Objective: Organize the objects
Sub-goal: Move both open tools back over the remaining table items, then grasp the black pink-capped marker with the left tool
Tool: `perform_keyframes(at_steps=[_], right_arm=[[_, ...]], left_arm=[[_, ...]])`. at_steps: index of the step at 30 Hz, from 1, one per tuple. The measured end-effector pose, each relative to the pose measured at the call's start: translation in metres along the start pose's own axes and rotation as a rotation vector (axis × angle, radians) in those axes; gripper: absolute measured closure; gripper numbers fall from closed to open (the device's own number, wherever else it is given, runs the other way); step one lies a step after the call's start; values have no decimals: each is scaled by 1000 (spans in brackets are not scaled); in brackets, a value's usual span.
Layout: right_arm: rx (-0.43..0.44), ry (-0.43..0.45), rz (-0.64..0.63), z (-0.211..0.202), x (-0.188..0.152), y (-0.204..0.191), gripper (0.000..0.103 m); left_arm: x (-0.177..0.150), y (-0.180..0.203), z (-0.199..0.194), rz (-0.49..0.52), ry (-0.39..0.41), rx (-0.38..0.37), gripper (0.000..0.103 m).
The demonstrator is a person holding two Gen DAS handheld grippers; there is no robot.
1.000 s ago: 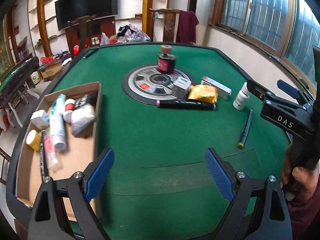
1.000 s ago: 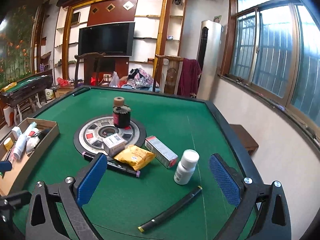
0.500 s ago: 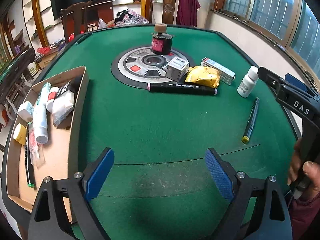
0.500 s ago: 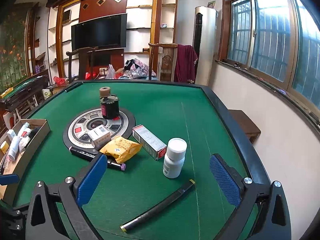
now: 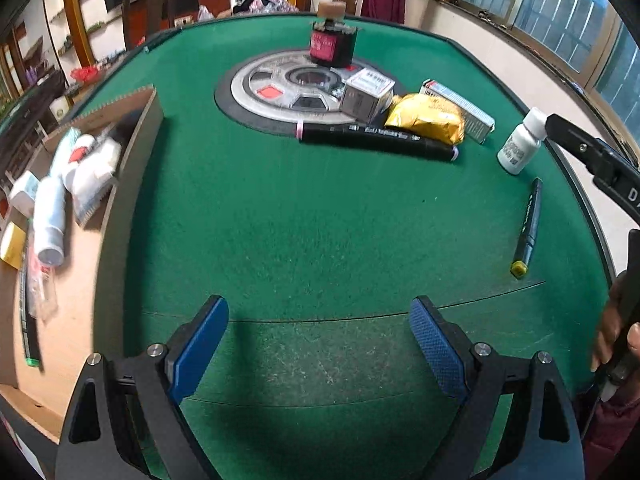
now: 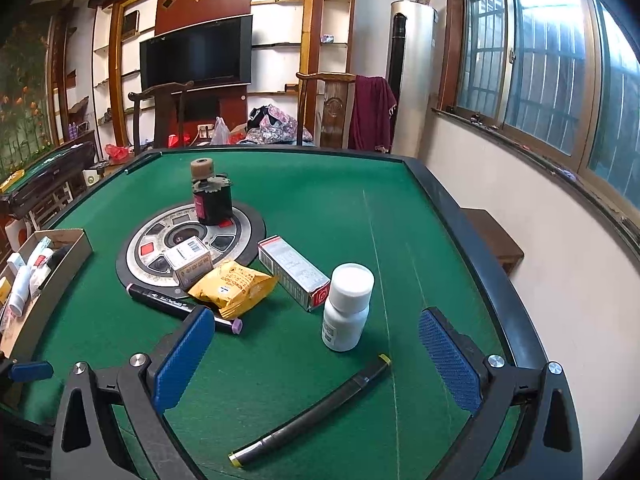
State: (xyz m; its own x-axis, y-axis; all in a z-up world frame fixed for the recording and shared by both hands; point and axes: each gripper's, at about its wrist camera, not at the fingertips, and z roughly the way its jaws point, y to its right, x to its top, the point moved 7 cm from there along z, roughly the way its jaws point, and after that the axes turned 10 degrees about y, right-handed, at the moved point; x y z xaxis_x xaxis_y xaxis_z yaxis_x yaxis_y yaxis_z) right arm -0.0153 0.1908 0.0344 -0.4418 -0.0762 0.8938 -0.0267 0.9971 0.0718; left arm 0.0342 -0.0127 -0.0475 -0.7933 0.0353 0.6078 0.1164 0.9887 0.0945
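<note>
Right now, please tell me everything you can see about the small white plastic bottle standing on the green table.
The small white plastic bottle stands upright on the green felt table, near the table's right edge. It has a wide white screw cap and a printed label on its body, too small to read. The cap is on. A red and white carton lies close behind it on its left; whether they touch is unclear. A black marker with a yellow end lies in front of it, apart. No hand-held gripper touches it.
</note>
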Motion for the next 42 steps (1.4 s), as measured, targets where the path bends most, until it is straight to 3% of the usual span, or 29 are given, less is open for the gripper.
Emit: perform_keyframes(at_steps=[7,18,22,30,33,35,36,39,42], right_arm=[[-1,-19,0,4,-2,0,0],[-7,-39,-12,10,-6,-2,0],[-16,-38,-8,11,-4,1,0],[-57,62,52,16,50,33,0],[-65,82,99,28,61,48,0],[-57,80,149,35,57,60,0],[-56,77,171,38,53,65,0],[-56,34,217,50,39,78,0],[-89,-1,270,59,27,94,0]], left_arm=[[-2,-2,7,-25,-15,-17,11],[-5,9,12,39,-10,2,0],[-8,14,13,93,-6,48,0],[-11,12,13,101,1,42,0],[-9,15,14,130,-42,-14,0],[6,16,7,113,-2,-75,0],[18,16,3,130,31,-67,0],[58,27,-1,254,126,-36,0],[91,49,16,404,177,-111,0]])
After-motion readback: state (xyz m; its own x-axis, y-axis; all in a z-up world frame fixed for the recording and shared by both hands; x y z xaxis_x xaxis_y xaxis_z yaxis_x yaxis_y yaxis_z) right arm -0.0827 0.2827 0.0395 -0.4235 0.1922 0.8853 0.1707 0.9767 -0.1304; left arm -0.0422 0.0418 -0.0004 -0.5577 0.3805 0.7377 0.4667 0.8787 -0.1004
